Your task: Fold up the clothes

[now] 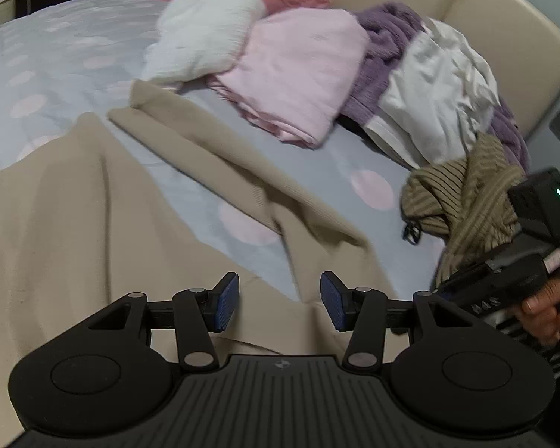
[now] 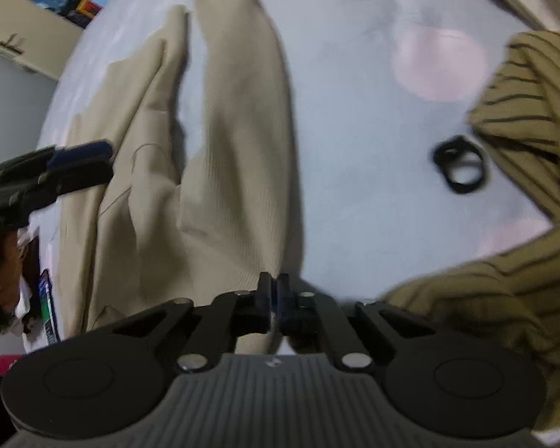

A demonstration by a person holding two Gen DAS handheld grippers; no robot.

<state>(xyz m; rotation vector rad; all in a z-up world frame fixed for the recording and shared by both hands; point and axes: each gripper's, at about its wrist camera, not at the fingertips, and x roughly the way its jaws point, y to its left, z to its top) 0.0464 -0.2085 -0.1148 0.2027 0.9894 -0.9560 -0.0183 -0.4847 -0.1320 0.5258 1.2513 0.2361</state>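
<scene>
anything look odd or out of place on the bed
A small black ring lies loose on the sheet beside the striped garment; it is not clothing. What it is cannot be told.

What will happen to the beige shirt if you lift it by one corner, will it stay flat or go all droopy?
Probably droopy. The beige shirt already lies in soft folds and wrinkles on the bed, so it looks floppy, not stiff. It seems thin and likely light. The right tool looks shut on its edge, so the knit probably grips fine rather than slipping.
</scene>
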